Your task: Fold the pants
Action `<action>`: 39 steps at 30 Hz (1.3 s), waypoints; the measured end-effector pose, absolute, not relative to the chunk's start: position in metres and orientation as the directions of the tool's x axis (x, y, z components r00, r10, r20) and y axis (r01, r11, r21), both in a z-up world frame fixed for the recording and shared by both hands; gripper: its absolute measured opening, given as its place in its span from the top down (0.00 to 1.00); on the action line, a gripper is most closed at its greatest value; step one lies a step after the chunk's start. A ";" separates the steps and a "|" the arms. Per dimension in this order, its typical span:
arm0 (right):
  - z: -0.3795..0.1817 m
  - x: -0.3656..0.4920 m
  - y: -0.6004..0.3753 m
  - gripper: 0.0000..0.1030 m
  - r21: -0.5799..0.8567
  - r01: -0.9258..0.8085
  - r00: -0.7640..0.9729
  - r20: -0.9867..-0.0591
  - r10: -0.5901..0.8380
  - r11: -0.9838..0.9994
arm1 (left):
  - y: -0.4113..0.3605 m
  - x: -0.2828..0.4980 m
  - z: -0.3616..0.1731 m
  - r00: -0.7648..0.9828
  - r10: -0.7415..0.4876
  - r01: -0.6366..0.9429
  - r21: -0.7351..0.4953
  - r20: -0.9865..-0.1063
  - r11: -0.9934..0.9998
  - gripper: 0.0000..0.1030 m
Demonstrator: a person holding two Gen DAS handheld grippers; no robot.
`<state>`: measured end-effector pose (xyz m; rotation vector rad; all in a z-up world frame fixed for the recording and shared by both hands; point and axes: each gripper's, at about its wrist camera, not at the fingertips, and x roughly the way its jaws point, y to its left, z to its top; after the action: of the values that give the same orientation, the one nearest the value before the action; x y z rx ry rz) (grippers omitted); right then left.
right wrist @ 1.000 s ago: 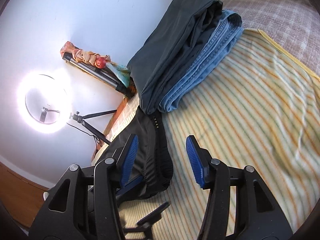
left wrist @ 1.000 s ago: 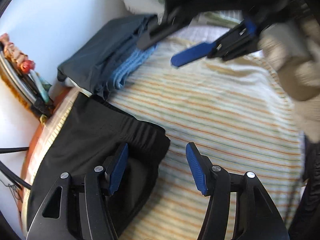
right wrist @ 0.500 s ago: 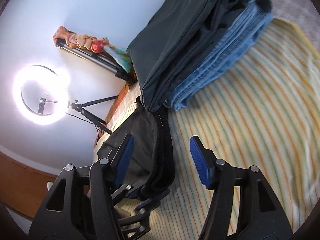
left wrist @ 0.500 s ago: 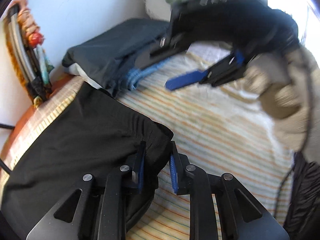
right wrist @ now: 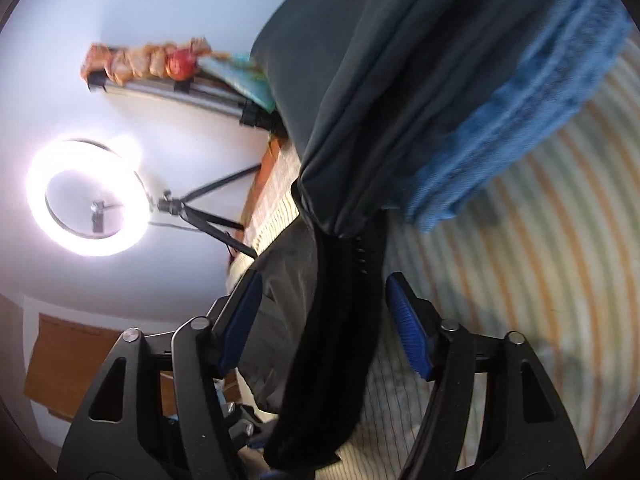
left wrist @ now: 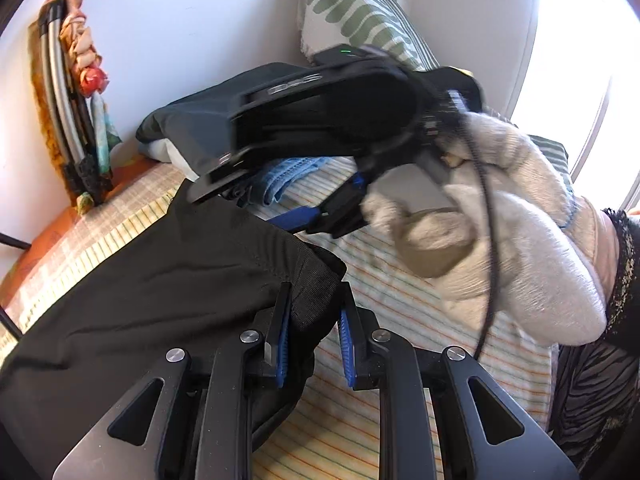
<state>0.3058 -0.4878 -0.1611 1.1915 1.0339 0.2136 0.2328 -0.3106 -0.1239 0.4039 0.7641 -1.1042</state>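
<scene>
Since a second ago your left gripper (left wrist: 313, 334) has clamped on the waistband corner of the black pants (left wrist: 160, 292), which lie on the striped bed (left wrist: 408, 312). Your right gripper (right wrist: 323, 320) has swung in closer to the folded stack (right wrist: 400, 92); its jaws have just been opening and stand apart, the waistband edge between them, neither pad pressing it.

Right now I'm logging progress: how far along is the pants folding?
Done: grey pants and jeans lie folded in a stack. In hand: the left hand-held gripper pinches the black pants' waistband; the right hand-held gripper straddles it, jaws just opening, not gripping. Left: the black pants lie unfolded on the striped sheet.
</scene>
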 end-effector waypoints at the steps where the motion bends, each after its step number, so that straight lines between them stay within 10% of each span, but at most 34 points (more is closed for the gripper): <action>1: -0.162 0.310 -0.484 0.34 0.827 0.367 0.538 -0.562 0.628 0.426 | -0.309 0.233 -0.124 0.234 -0.649 0.909 -0.075 -0.724 0.411 0.82; 4: -0.172 0.314 -0.483 0.38 0.811 0.400 0.535 -0.584 0.610 0.426 | -0.305 0.235 -0.122 0.226 -0.660 0.905 -0.095 -0.717 0.414 0.82; 9: -0.173 0.312 -0.488 0.83 0.837 0.404 0.593 -0.546 0.592 0.369 | -0.299 0.232 -0.117 0.222 -0.677 0.899 -0.123 -0.702 0.421 0.82; 39: -0.030 0.173 -0.505 0.86 0.809 0.313 0.759 -0.528 0.381 0.498 | -0.286 0.135 -0.057 0.178 -0.839 0.848 -0.353 -0.514 0.396 0.83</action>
<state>0.1728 -0.5047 -0.0303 1.0765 0.7458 0.0465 0.1355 -0.2865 -0.0567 0.0136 0.7170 -1.1933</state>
